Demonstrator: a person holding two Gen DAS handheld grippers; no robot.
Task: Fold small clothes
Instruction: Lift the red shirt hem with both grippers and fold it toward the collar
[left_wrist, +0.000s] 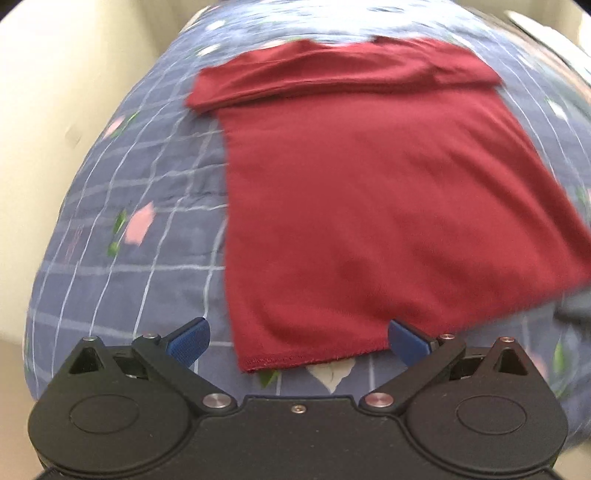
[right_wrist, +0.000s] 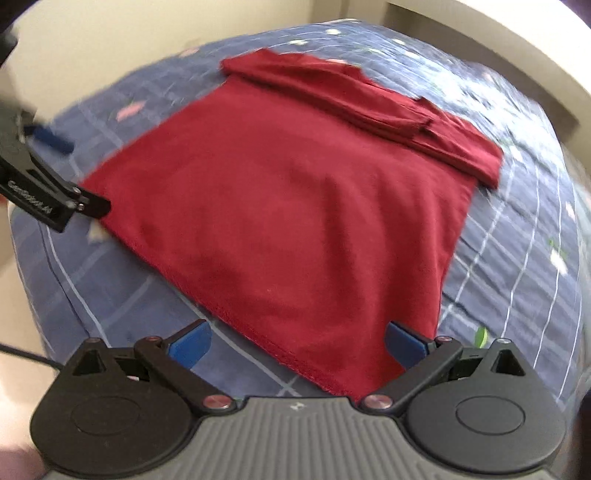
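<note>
In the left wrist view we see the left gripper (left_wrist: 298, 341) spread wide, its blue pads (left_wrist: 190, 341) far apart and holding nothing. Between them lies the near hem of a dark red T-shirt (left_wrist: 369, 206), spread flat on a blue grid-patterned quilt (left_wrist: 129, 221) with pink flowers. The shirt's far end is folded over into a thick band. The fingers hover just above the hem; we cannot tell whether they touch it.

In the right wrist view the right gripper (right_wrist: 298, 341) is likewise wide open and empty, poised over the near right corner of the T-shirt (right_wrist: 295, 206). The hem runs diagonally between its pads (right_wrist: 192, 345). At the left edge we see the left gripper (right_wrist: 55, 155), blurred, beside the shirt's other hem corner on the quilt (right_wrist: 498, 277).
</note>
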